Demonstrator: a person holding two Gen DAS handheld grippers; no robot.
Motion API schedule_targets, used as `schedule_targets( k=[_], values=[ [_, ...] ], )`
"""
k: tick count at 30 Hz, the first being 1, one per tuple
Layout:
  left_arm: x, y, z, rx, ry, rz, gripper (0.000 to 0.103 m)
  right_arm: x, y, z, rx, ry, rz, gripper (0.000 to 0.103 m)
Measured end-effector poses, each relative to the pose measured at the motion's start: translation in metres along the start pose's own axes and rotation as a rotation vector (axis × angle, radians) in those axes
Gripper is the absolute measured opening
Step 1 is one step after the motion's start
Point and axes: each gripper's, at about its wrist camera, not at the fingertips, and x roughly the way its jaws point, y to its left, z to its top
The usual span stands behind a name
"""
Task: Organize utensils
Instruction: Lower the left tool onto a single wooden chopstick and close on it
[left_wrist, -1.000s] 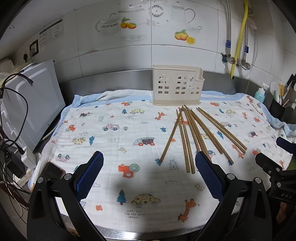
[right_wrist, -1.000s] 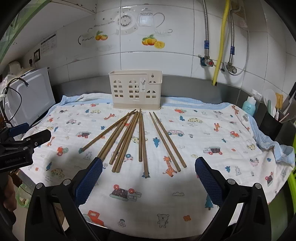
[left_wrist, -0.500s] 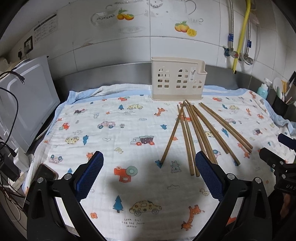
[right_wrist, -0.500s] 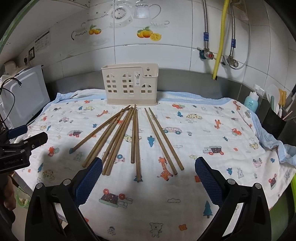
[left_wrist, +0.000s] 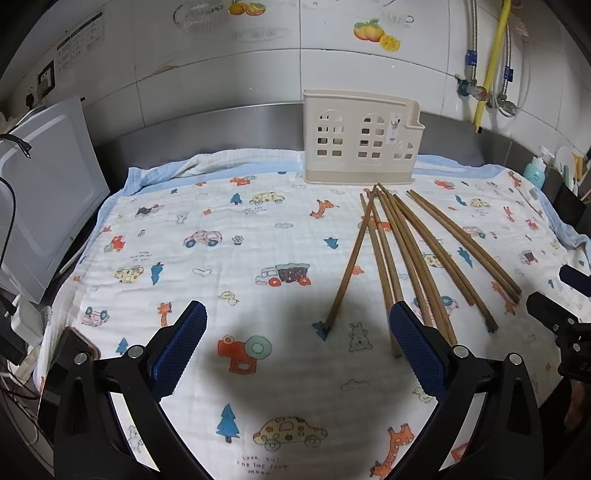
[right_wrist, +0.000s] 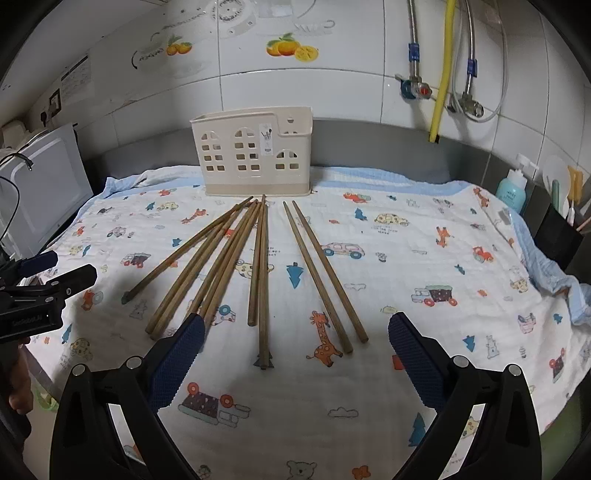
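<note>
Several brown wooden chopsticks (left_wrist: 413, 254) lie fanned out on a patterned cloth, tips converging toward a cream perforated utensil holder (left_wrist: 360, 136) standing upright at the back. They also show in the right wrist view (right_wrist: 258, 266), in front of the holder (right_wrist: 255, 151). My left gripper (left_wrist: 297, 350) is open and empty, low over the cloth, left of the chopsticks' near ends. My right gripper (right_wrist: 295, 354) is open and empty, hovering just short of the near ends of the middle chopsticks.
A white appliance (left_wrist: 40, 206) with cables stands at the left edge. Pipes and a yellow hose (right_wrist: 443, 70) hang on the tiled wall. A teal bottle (right_wrist: 511, 188) and a dark container (right_wrist: 557, 236) stand at the right. The cloth (left_wrist: 221, 266) covers the counter.
Both grippers have moved forward and lower toward the chopsticks and holder; these now look larger and nearer. Both stay open. Nothing on the cloth has moved.
</note>
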Motion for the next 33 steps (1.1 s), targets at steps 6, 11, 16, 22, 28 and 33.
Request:
schedule_targets(
  k=[6,11,16,22,28,33],
  values=[
    [0.012,0.0,0.001,0.002,0.018,-0.002,0.097,0.009,-0.01,0.001,0.009,0.011,-0.009,0.096],
    [0.023,0.0,0.002,0.007,0.032,0.001,0.097,0.017,-0.021,0.003,0.022,0.026,0.002,0.096],
    [0.032,-0.004,0.004,0.018,0.036,0.006,0.096,0.026,-0.029,0.005,0.009,0.036,-0.005,0.095],
    [0.044,-0.008,0.008,0.031,0.051,-0.01,0.087,0.038,-0.041,0.01,0.013,0.052,0.018,0.091],
    [0.059,-0.007,0.014,0.034,0.072,-0.043,0.071,0.054,-0.049,0.016,0.009,0.085,0.045,0.073],
    [0.071,-0.007,0.015,0.025,0.099,-0.08,0.056,0.067,-0.058,0.019,0.01,0.105,0.063,0.061]
  ],
)
